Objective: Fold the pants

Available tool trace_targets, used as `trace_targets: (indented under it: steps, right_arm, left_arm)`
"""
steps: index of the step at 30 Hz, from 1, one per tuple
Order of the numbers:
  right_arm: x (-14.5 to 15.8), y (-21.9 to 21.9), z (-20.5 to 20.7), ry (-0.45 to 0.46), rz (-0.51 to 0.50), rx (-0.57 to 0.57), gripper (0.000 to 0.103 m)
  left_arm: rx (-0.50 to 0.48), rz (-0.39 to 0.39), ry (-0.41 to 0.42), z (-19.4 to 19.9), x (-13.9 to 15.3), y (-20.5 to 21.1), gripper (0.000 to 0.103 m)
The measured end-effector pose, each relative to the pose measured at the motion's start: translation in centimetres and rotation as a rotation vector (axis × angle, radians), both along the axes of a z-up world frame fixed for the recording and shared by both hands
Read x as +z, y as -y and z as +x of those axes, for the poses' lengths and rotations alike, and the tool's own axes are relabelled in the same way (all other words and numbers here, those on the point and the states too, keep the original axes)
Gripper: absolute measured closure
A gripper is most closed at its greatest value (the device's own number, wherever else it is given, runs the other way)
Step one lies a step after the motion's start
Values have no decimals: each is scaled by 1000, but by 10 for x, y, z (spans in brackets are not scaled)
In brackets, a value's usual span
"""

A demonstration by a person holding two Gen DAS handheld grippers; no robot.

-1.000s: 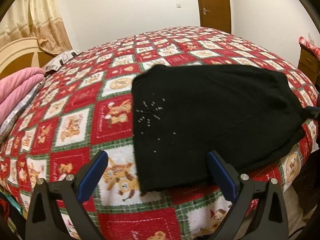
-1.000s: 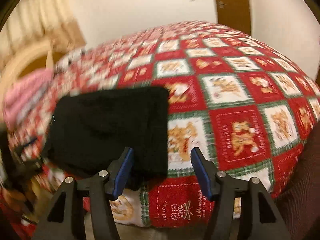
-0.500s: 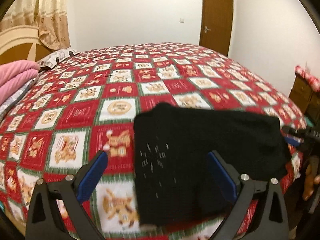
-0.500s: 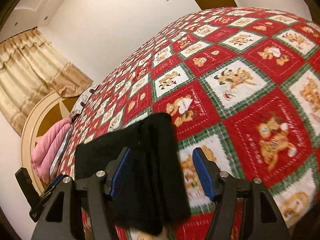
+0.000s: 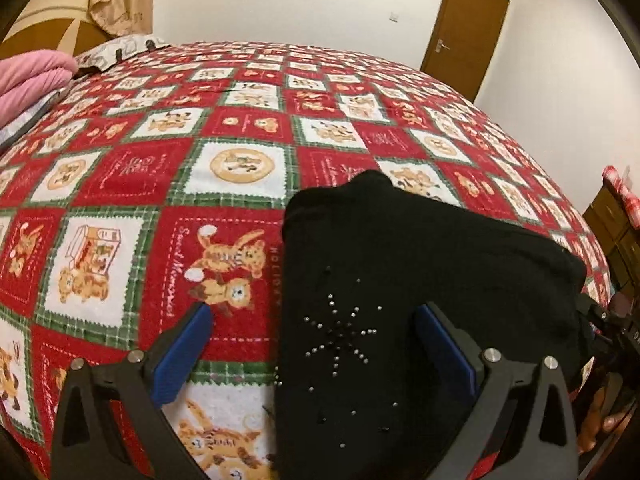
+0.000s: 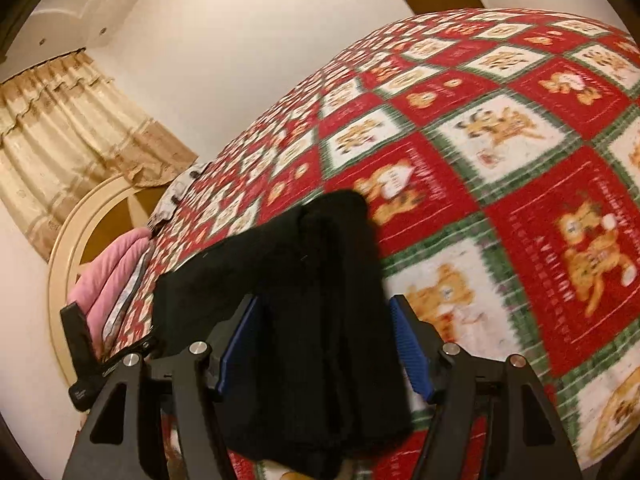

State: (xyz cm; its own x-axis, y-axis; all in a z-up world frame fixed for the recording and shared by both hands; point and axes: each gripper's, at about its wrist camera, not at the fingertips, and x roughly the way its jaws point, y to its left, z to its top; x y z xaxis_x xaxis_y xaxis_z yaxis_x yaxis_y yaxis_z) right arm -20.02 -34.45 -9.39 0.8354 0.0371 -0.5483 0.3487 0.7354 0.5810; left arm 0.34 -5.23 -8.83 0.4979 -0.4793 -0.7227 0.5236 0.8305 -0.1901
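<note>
Big bed [image 5: 248,128] with a red, white and green cover full of little bears. Folded black pants [image 5: 400,300] lying on it at the lower right. Pink blanket [image 5: 32,76] and pillow [image 5: 120,46] on it at upper left.

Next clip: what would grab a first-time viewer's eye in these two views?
The loud red, green and white bedspread with cartoon bear squares fills both views. On its near edge lies the folded black pants, with a starburst of small studs facing the left camera. Both claws are open: the left claw straddles the pants' left edge, and the right claw spans the pants' right end.
</note>
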Motion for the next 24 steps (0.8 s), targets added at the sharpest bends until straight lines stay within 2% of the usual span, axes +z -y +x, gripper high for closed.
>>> trace_targets:
  steps: [6,8,11,14,16,19,20,22,24]
  right_arm:
    - [4,-13,6,-13,-58,43,33]
    - [5,-13,2,-34,-93,-7,33]
    - [5,-9,-9,-21,-85,-81,33]
    - [5,-2,-16,-20,-89,-111,33]
    - [-1,4,-16,-19,-48,-103,33]
    - [-5,5,-13,46,51,-36,31]
    - [-6,2,-10,50,73,-7,29]
    - [-4,-6,-4,32,29,16,26]
    - [-1,-13,0,7,-20,36,26]
  left_arm:
    - [-5,-77,-52,4,1,-11,0]
    - [-2,-59,-54,3,1,-8,0]
    - [-14,20,-11,-4,-1,3,0]
    - [-14,9,-12,-4,-1,1,0]
    - [-18,2,-14,-3,-1,-1,1]
    - [-42,-13,-8,-7,2,1,17]
    - [-60,-21,-9,-9,3,2,27]
    - [-81,-31,-13,-10,4,6,36]
    - [-76,-30,-10,-11,4,7,39]
